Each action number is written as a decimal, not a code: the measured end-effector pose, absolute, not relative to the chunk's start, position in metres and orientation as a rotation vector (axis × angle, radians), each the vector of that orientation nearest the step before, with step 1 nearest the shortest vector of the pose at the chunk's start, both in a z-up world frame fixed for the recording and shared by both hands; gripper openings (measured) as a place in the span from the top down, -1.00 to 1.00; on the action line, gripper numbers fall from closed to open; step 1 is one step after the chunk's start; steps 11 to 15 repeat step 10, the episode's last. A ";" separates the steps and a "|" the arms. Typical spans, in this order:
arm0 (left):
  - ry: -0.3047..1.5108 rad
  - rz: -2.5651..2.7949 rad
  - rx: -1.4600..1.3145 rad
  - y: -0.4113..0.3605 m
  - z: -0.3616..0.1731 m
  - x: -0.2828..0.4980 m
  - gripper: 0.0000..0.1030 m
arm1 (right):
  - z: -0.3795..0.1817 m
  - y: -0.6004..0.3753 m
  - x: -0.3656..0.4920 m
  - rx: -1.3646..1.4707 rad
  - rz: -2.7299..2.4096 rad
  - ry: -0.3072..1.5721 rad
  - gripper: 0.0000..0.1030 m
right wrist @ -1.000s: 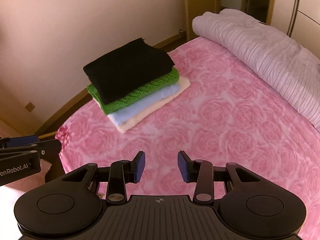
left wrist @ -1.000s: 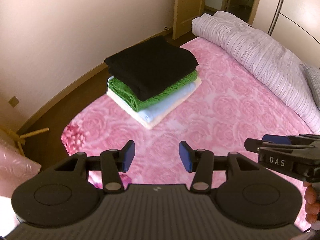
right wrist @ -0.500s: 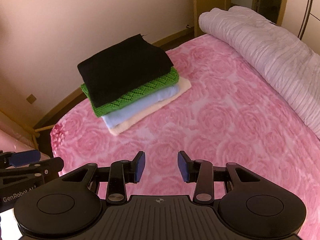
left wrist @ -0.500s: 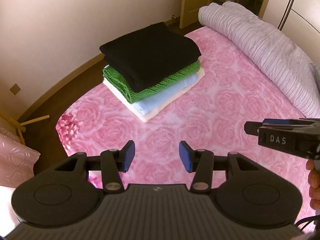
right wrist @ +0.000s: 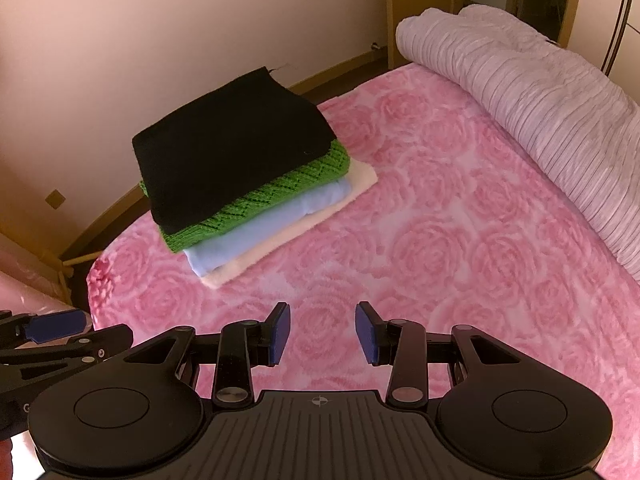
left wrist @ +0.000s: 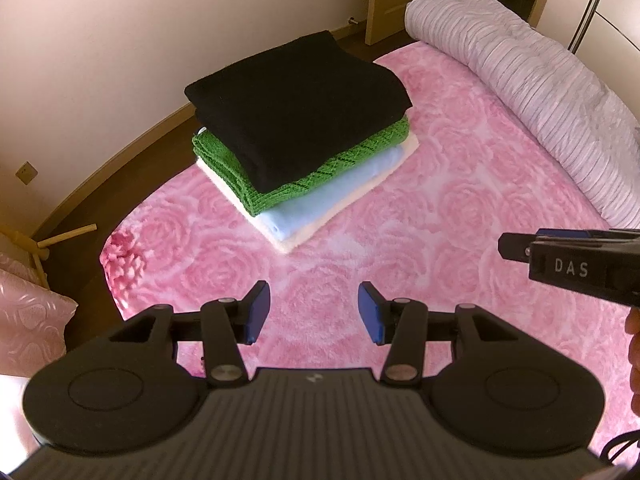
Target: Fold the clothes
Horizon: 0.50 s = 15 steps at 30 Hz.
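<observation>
**A:** Start with the tongs. What are they doing?

**B:** The left tongs [left wrist: 311, 312] have their blue pads spread apart with nothing between them, hovering above the pink rose bedspread [left wrist: 460, 208]. The right tongs [right wrist: 322, 332] are the same, gaping and empty. Each shows at the edge of the other's view, side by side and well apart.

**A:** And the clothes?

**B:** All in one stack [left wrist: 300, 140] ahead of both tongs, near the bed's far-left corner: a black garment [left wrist: 296, 108] on top, a green knit [left wrist: 304, 184] under it, a light blue piece [left wrist: 332, 204] below, and a cream one [left wrist: 304, 236] at the bottom. No unfolded garment shows in either view, so I judge the folding is done or nearly so.

**A:** So what is the step in hand?

**B:** Probably a final tidy or a retreat. If tidying, I would approach low and level, press the staggered front edges in from both sides together, and avoid pinching only the black layer, since it could slide off the knit.

**A:** Edges to mind?

**B:** The stack sits close to the bed's left edge, with bare floor [left wrist: 80, 208] and a wall beyond; push inward, not outward. To the right lies open bedspread, bounded by a rolled lilac quilt [right wrist: 540, 120] well apart from the stack.
</observation>
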<state>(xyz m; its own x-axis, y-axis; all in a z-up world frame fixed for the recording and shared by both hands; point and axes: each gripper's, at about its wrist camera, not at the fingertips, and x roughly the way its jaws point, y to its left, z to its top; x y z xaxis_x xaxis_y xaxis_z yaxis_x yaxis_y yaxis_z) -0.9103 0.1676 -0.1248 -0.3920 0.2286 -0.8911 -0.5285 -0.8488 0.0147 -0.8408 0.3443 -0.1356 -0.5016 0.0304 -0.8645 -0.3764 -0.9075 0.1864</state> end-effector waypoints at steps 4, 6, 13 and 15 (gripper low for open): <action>0.419 2.292 -1.342 0.168 -0.121 -0.909 0.14 | -0.135 0.344 -0.839 -1.416 2.477 0.530 0.22; 0.427 2.300 -1.326 0.168 -0.118 -0.908 0.14 | -0.134 0.342 -0.836 -1.412 2.477 0.533 0.22; 0.418 2.308 -1.309 0.164 -0.110 -0.904 0.14 | -0.128 0.336 -0.828 -1.390 2.485 0.534 0.22; 0.418 2.308 -1.309 0.164 -0.110 -0.904 0.14 | -0.128 0.336 -0.828 -1.390 2.485 0.534 0.22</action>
